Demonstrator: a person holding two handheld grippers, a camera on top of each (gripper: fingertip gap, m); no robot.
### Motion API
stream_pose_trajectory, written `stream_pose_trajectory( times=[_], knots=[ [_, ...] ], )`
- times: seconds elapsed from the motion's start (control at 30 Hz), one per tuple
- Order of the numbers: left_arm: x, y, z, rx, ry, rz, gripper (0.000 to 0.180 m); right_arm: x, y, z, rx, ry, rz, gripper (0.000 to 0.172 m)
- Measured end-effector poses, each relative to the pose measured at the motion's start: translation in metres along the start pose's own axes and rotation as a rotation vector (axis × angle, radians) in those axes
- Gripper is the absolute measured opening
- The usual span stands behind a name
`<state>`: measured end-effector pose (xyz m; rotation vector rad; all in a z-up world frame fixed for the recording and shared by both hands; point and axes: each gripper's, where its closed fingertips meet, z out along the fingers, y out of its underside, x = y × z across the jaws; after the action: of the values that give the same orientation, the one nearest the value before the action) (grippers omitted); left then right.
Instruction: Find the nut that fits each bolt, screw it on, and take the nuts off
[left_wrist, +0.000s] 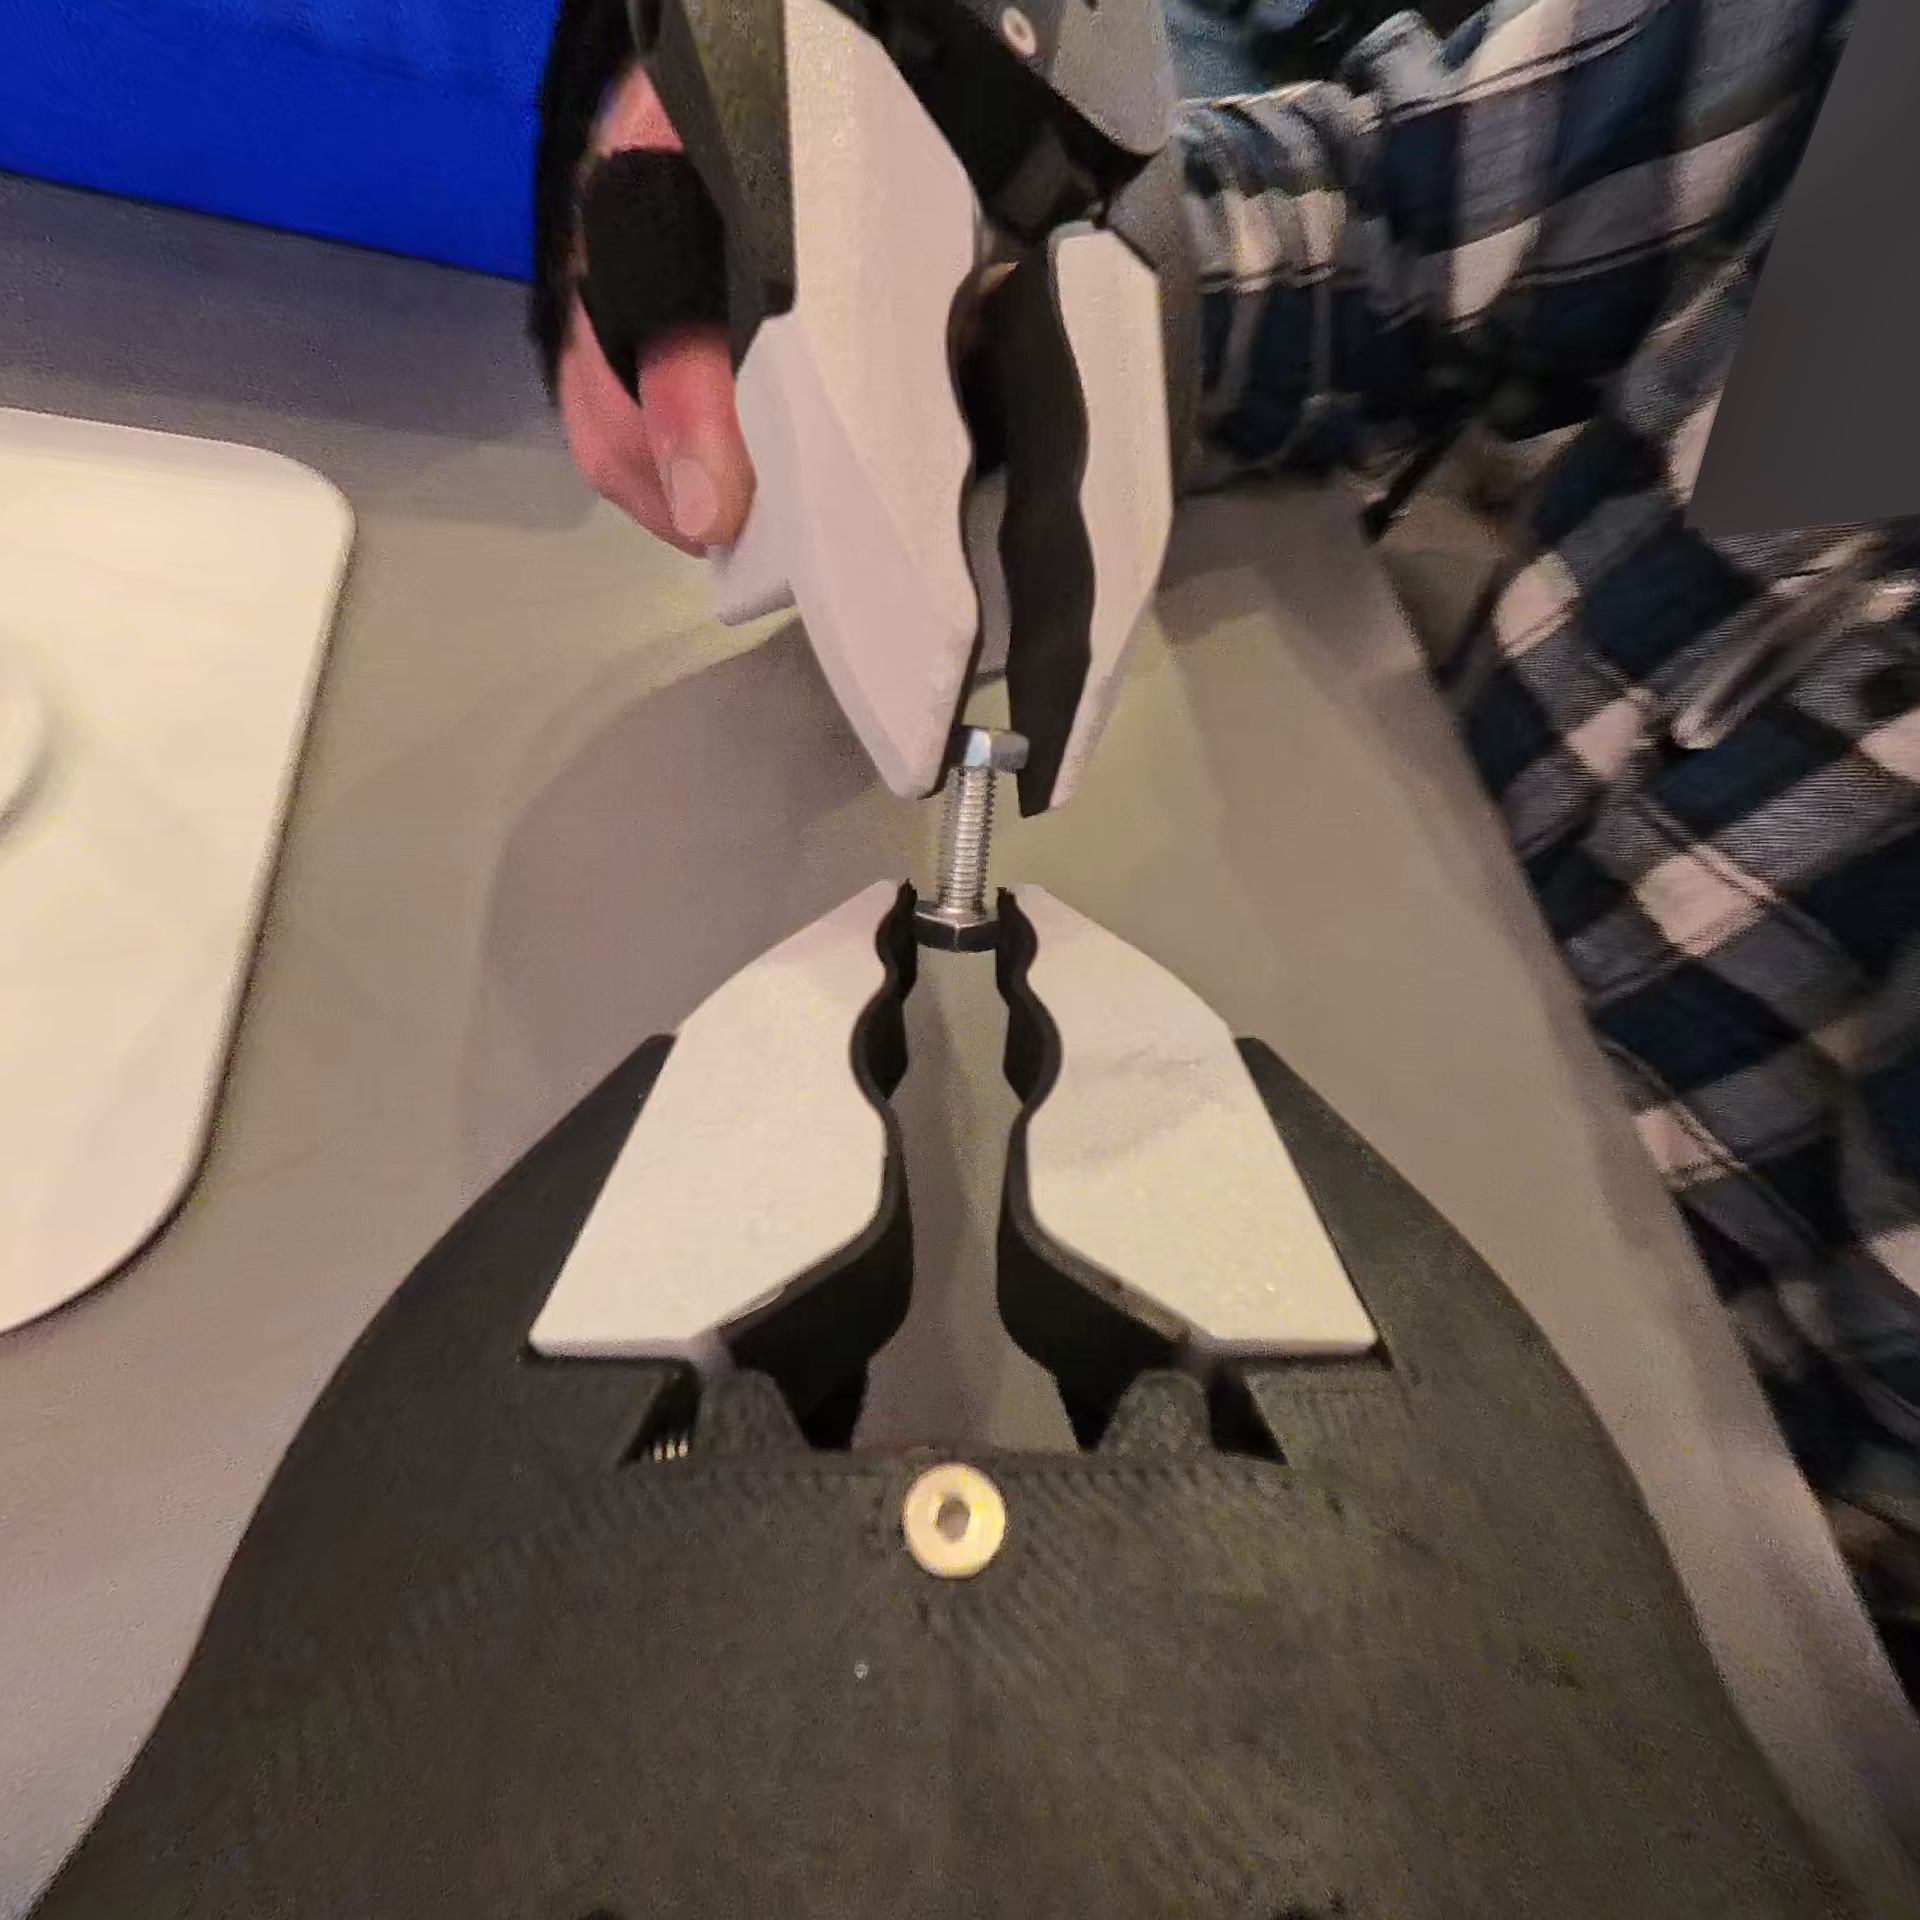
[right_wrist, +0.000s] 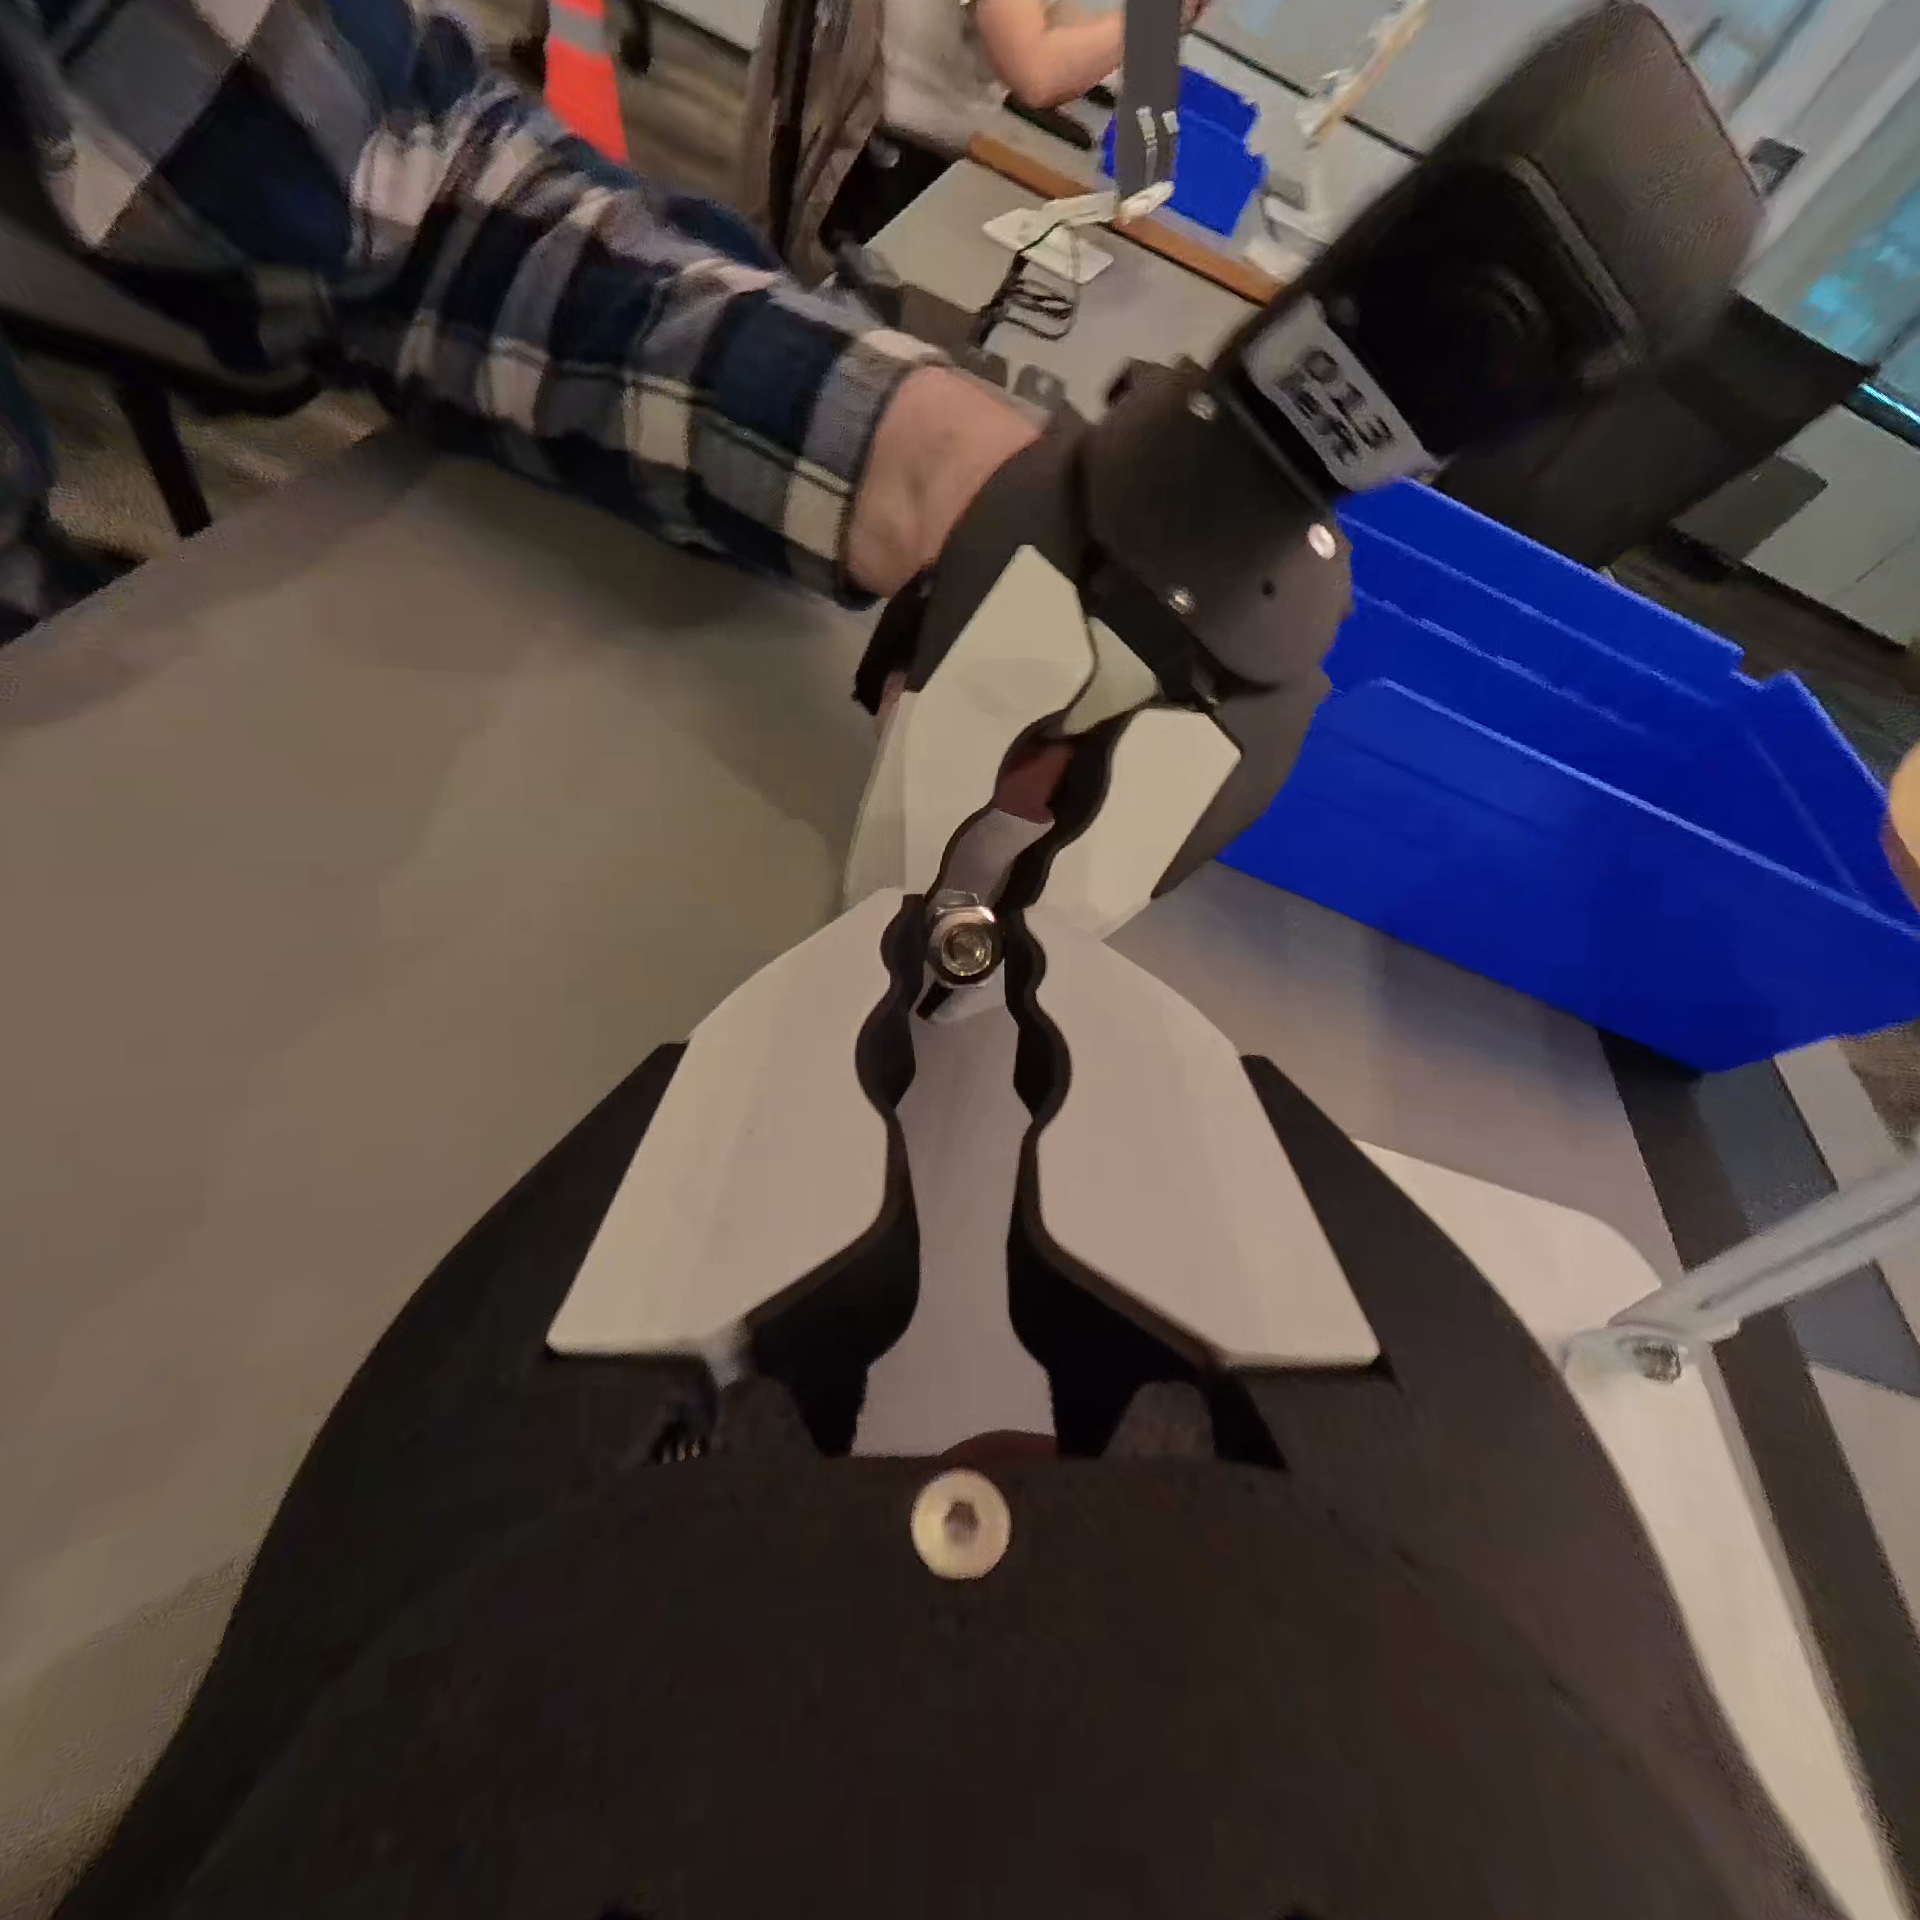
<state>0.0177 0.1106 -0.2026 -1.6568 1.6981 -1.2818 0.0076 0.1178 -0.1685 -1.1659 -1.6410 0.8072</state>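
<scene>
- Left hand-held gripper (left_wrist: 956, 920) clamped on the hex nut (left_wrist: 954, 923); right hand-held gripper (left_wrist: 982, 774) clamped on the bolt (left_wrist: 966, 831) head, above the grey counter (left_wrist: 520, 831).
- Risked cross-threading or slipping if tilted.
- Shiny steel, ribbed thread, wavy black pads (left_wrist: 1049, 644).

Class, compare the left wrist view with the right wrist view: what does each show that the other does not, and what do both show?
Left wrist view only: the bolt's threaded shank side-on, its head in the right gripper, and a white tray.

Right wrist view only: blue bins, an orange cone, and the bolt seen end-on.

Both: the nut clamped in the left gripper, the grey table, and a plaid sleeve.
</scene>
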Motion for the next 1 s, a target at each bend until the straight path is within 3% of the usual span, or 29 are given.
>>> stream_pose_trajectory(
  times=[0.17, 0.33, 0.37, 0.53, 0.73, 0.8, 0.9, 1.0],
  knots=[
    [0.023, 0.003, 0.001, 0.032, 0.206, -0.039, 0.014, -0.016, -0.008, 0.004, -0.062, -0.034, -0.156, 0.016],
    [0.018, -0.001, -0.001, 0.056, 0.159, -0.025, 0.016, -0.013, -0.009, 0.004, -0.047, -0.019, -0.125, 0.016],
    [0.014, -0.003, -0.003, 0.070, 0.133, -0.027, 0.025, -0.010, -0.008, 0.003, -0.039, -0.009, -0.104, 0.016],
    [-0.001, -0.007, -0.006, 0.046, -0.064, 0.055, 0.044, 0.012, -0.006, -0.004, 0.060, 0.037, 0.098, 0.015],
    [-0.056, -0.027, -0.027, 0.088, -0.622, 0.275, 0.054, 0.038, 0.002, -0.009, 0.230, 0.052, 0.483, 0.015],
    [-0.061, -0.030, -0.031, 0.043, -0.771, 0.406, 0.052, 0.044, 0.004, -0.012, 0.271, 0.050, 0.577, 0.015],
    [-0.062, -0.027, -0.025, -0.022, -0.820, 0.488, 0.050, 0.050, 0.002, -0.016, 0.332, 0.043, 0.662, 0.015],
    [-0.056, -0.035, -0.024, 0.026, -0.841, 0.539, 0.023, 0.050, 0.006, -0.014, 0.329, 0.039, 0.704, 0.015]
  ],
)
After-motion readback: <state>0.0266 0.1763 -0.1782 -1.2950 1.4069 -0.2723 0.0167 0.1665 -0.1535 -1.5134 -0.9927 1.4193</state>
